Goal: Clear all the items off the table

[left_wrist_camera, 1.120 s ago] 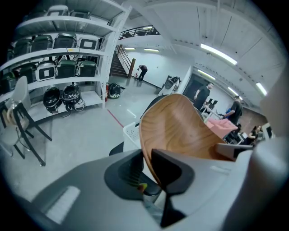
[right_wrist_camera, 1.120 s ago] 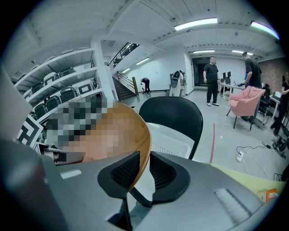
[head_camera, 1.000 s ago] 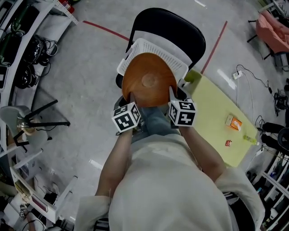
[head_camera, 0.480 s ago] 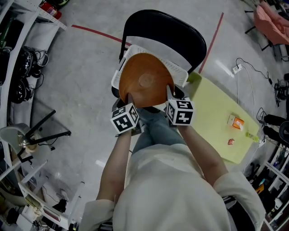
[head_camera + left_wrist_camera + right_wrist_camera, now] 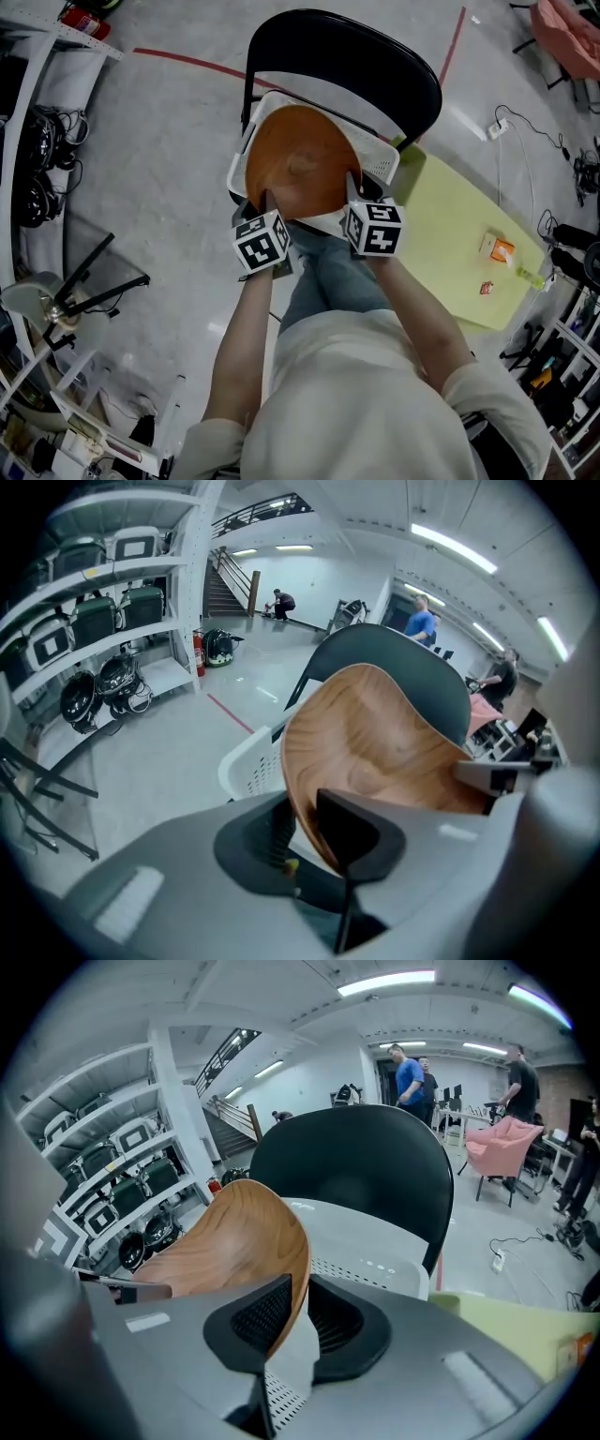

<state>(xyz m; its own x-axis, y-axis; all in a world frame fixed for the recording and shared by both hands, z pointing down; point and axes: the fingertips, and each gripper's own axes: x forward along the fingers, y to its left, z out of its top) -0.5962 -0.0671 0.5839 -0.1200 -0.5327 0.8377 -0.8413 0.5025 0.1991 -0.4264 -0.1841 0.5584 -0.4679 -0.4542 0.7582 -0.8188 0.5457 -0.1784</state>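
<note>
A wide wooden bowl [image 5: 300,169] hangs tilted over a white perforated basket [image 5: 377,165] that rests on a black chair [image 5: 375,66]. My left gripper [image 5: 267,202] is shut on the bowl's near left rim, and its jaws have just eased open a little with the rim still between the pads. My right gripper [image 5: 352,193] is shut on the near right rim. In the left gripper view the bowl [image 5: 384,752] runs between the left gripper [image 5: 305,822] jaws. In the right gripper view the bowl [image 5: 234,1241] edge sits in the right gripper [image 5: 298,1316], above the basket [image 5: 375,1251].
A yellow-green table [image 5: 450,234] stands to the right with an orange carton [image 5: 497,248] and a small red item [image 5: 486,288] near its far end. Shelving with gear lines the left side. A cable and plug lie on the floor beyond the table.
Both grippers have carried the bowl lower and further over the basket, so it now covers more of the basket's opening. Both still hold the rim.
</note>
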